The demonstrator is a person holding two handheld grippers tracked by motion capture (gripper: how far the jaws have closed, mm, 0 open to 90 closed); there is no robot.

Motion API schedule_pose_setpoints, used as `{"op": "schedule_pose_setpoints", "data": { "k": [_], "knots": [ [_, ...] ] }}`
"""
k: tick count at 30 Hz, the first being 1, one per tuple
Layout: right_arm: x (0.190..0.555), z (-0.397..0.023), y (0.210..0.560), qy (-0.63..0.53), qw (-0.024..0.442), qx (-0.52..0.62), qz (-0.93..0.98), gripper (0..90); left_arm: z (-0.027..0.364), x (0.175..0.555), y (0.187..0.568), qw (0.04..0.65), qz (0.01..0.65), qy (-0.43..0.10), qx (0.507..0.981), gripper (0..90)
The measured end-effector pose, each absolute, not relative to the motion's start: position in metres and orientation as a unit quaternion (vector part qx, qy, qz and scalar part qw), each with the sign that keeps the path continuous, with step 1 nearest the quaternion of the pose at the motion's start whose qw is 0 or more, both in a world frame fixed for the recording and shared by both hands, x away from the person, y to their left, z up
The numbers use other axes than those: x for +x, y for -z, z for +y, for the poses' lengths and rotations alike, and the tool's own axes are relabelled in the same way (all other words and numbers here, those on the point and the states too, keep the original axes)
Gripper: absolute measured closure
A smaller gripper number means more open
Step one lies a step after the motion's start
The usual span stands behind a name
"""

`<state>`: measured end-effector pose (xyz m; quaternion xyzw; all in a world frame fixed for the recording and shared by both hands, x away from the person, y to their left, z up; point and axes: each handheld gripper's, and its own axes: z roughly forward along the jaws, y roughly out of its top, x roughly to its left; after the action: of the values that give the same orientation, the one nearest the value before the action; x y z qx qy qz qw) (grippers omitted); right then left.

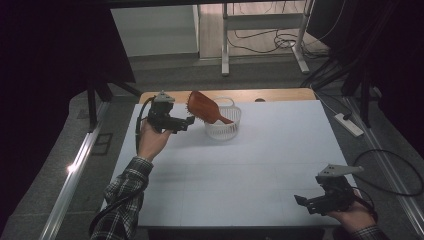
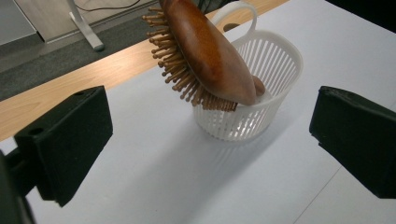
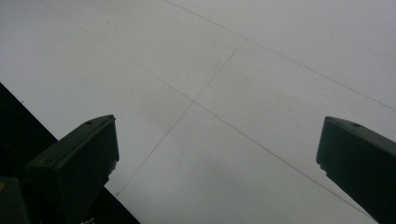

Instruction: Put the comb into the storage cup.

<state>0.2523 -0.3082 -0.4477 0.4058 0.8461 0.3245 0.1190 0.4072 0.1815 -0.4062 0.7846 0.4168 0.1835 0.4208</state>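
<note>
- Your hairbrush is hard polished wood: stiff, fairly light, probably slick on its domed back. Take it across the paddle's edges or at the neck, never on the pins.
- It stands handle-down in the white basket, leaning on the rim; its long axis slants, the head rising up and out towards the left gripper, pins facing that way and downward.
- The basket looks light and may tip as you lift.
- Left gripper sits just beside the brush, jaws apart and holding nothing.
- Right gripper rests well apart at the tabletop near corner, jaws spread.

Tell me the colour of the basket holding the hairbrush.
White basket, clearest in the left gripper view.
</note>
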Motion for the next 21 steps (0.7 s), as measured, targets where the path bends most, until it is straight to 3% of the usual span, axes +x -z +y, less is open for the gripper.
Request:
{"op": "schedule_pose_setpoints", "data": {
  "k": [21],
  "knots": [
    [0.252, -0.308, 0.447, -0.325, 0.121, 0.406, 0.846, 0.0, 0.181, 0.387, 0.418, 0.424, 0.405, -0.201, 0.785, 0.3]
  ]
}}
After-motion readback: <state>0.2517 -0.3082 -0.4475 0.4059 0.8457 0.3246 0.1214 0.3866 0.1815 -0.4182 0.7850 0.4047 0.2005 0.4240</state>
